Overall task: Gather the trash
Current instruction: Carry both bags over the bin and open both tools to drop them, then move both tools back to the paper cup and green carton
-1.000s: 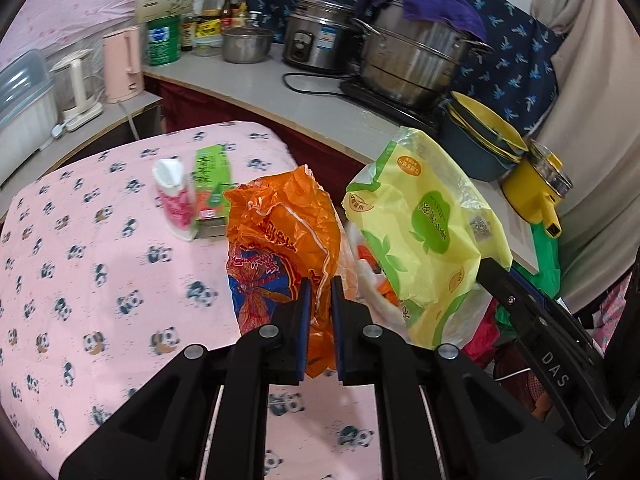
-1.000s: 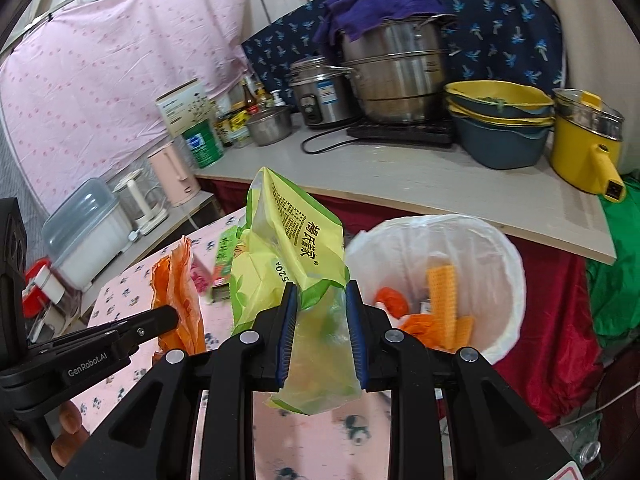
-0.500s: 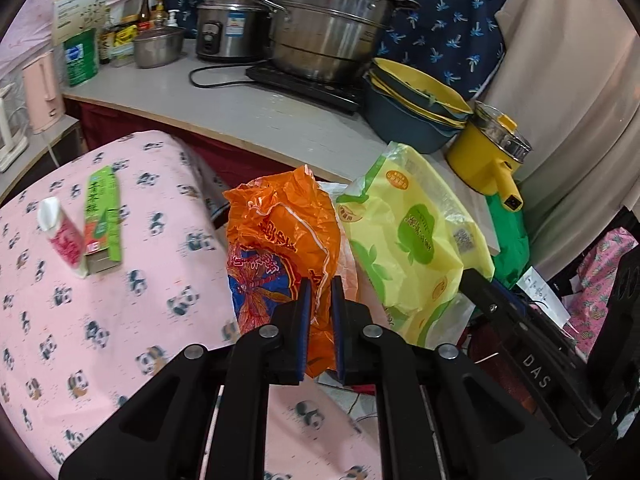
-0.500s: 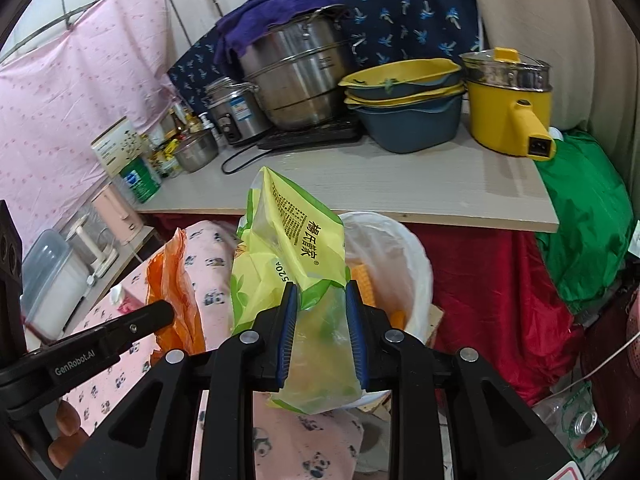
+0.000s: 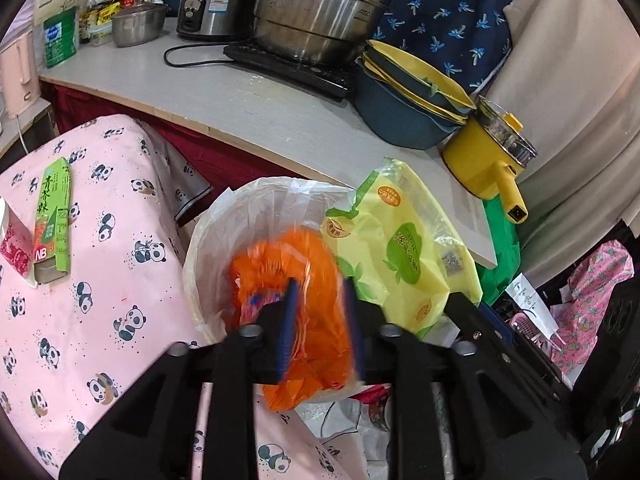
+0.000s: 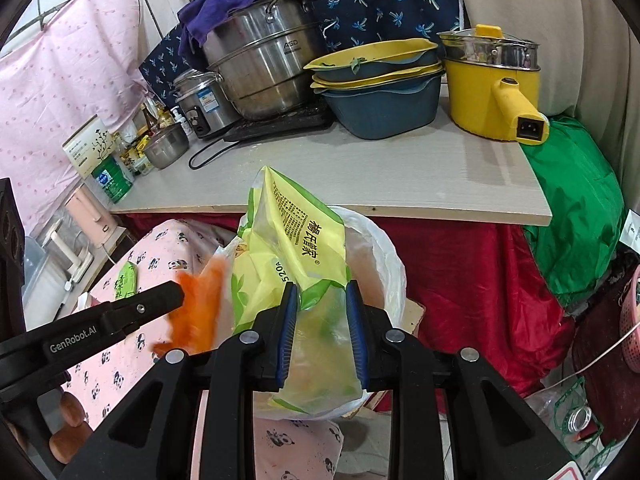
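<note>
While our left gripper (image 5: 318, 322) has just been opening, the blurred orange wrapper (image 5: 304, 312) hangs between its parted jaws above the white-lined bin (image 5: 224, 216); our right gripper (image 6: 322, 330), jaws just easing apart, has the yellow-green bag (image 6: 296, 240) between them, over that bin; the steel pot (image 6: 260, 64) reads "ASD"

The bin (image 5: 208, 240) stands between the table (image 5: 100, 320) and the counter (image 5: 256, 108).
</note>
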`<state>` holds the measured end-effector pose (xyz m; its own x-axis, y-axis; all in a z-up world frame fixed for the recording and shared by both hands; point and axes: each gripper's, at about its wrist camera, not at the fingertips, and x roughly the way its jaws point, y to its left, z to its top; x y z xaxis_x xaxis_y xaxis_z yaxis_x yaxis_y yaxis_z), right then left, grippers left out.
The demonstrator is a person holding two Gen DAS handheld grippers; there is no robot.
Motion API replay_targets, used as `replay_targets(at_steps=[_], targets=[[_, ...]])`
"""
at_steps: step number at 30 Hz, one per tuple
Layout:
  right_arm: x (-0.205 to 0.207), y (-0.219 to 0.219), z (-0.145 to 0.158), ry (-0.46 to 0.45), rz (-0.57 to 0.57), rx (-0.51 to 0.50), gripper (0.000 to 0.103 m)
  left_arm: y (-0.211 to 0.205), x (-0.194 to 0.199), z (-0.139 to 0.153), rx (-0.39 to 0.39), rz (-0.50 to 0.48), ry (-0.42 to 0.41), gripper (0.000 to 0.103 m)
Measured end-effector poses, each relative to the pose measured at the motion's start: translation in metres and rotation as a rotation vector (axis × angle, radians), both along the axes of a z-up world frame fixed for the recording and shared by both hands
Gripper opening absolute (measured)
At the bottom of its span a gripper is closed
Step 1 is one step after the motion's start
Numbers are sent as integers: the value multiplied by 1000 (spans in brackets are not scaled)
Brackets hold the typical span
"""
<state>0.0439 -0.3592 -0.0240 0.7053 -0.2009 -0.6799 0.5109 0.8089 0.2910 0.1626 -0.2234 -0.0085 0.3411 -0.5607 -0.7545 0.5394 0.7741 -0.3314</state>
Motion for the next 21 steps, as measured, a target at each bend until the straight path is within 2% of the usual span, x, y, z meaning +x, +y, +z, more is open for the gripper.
replay_targets(at_steps=[2,6,21], targets=[[4,3,-1,-2,4,-2,35,6,3,0,-7,33,-5,49],[11,8,0,-11,15,-11,37,17,5,1,2,74,-24,59],[19,39,11,-23,72,-20,38,79,16,3,32,245,-48,61]])
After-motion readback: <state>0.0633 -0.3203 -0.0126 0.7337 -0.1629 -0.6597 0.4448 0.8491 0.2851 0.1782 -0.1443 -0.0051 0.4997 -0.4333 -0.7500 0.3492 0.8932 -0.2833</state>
